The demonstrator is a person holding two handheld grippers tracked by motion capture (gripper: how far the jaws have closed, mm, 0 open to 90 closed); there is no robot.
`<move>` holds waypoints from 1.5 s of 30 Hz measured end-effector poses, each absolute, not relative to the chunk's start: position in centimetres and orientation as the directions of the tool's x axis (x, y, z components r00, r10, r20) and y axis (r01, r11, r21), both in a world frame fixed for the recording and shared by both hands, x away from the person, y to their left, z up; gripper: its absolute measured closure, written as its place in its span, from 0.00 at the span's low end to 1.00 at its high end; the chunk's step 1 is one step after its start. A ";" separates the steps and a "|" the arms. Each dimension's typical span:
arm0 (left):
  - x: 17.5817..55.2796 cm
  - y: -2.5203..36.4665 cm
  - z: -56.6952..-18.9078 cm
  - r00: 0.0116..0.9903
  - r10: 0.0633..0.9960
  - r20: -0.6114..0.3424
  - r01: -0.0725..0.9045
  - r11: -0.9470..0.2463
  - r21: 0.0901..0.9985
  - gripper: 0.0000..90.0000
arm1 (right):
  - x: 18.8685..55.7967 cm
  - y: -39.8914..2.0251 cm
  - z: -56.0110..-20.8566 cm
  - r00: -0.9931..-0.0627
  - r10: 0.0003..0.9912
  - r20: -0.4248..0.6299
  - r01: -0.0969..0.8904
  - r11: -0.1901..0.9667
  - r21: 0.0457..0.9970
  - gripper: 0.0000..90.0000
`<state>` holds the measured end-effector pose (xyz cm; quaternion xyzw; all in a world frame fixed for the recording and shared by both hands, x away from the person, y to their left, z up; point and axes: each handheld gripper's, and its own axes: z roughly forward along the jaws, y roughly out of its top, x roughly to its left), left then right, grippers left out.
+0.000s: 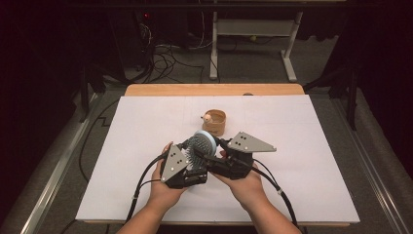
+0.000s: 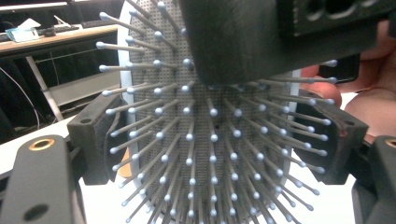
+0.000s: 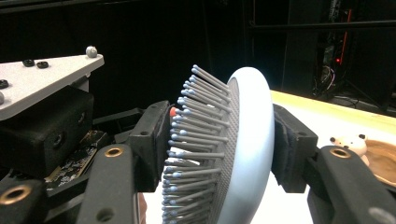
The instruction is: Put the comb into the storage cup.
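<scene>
Fingers: left gripper (image 1: pixel 187 165) is clamped on the hairbrush's (image 1: pixel 201 145) edges; right gripper (image 3: pixel 219 140) brackets the head, bristles to one pad, back to the other, contact unclear | brush: held above the white table (image 1: pixel 302 161) | advice: I'd seat the right grip before easing the left | beyond: wooden cup (image 1: pixel 215 122) with bear figure.

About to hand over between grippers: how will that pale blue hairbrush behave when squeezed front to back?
The hairbrush back looks smooth and domed, so a pad there may slip. The bristles look thin and springy, likely bending under the right gripper. It probably weighs little.
</scene>
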<state>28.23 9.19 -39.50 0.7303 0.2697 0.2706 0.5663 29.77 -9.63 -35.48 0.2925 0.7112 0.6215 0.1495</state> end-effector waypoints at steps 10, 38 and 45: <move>28.1 9.0 -39.5 0.702 0.705 0.102 0.089 -0.229 0.969 0.23 | 30.0 -10.0 -35.5 -0.780 0.599 0.181 0.259 0.047 0.965 0.58; 27.9 8.6 -39.5 0.690 0.711 0.137 0.079 -0.261 0.962 0.23 | 29.8 -10.2 -35.6 -0.756 0.633 0.167 0.257 0.052 0.965 0.67; 28.0 8.6 -39.5 0.689 0.712 0.134 0.082 -0.261 0.962 0.22 | 29.8 -10.1 -35.6 -0.750 0.640 0.165 0.254 0.049 0.966 0.68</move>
